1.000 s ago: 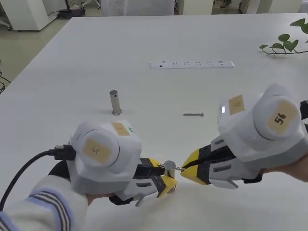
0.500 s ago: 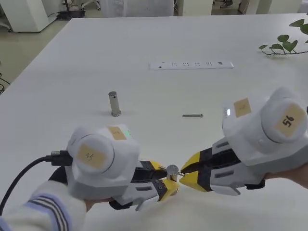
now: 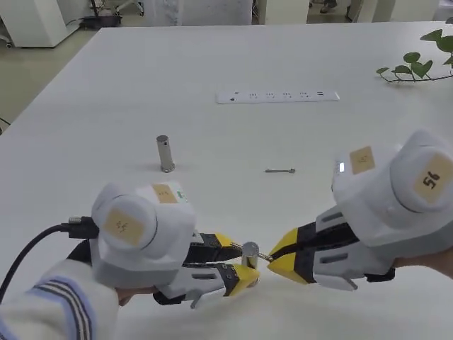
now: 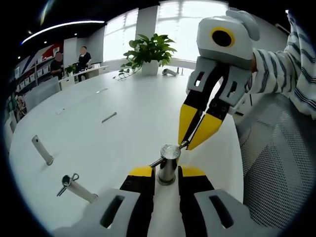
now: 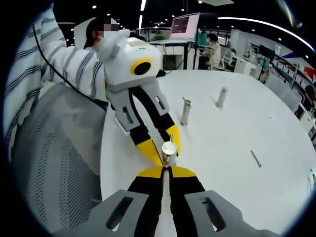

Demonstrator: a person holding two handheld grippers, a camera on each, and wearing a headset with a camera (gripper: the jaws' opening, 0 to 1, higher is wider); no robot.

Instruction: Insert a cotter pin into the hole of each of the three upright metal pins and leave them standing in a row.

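Cotter pin (image 4: 156, 161) now through metal pin (image 4: 168, 172)

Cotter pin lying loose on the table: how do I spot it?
Find the white power strip on the white table. Nearer the person lies the cotter pin. Unlike the upright metal pin left of it in the head view, it is thin and lies flat.

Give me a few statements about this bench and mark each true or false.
1. The left gripper has its tongs shut on an upright metal pin. True.
2. The right gripper holds a cotter pin at that pin's hole. True.
3. The loose cotter pin lies on the power strip. False: it lies on the bare table, apart from the strip.
4. No other pin has a cotter pin fitted. False: one standing pin already carries one.
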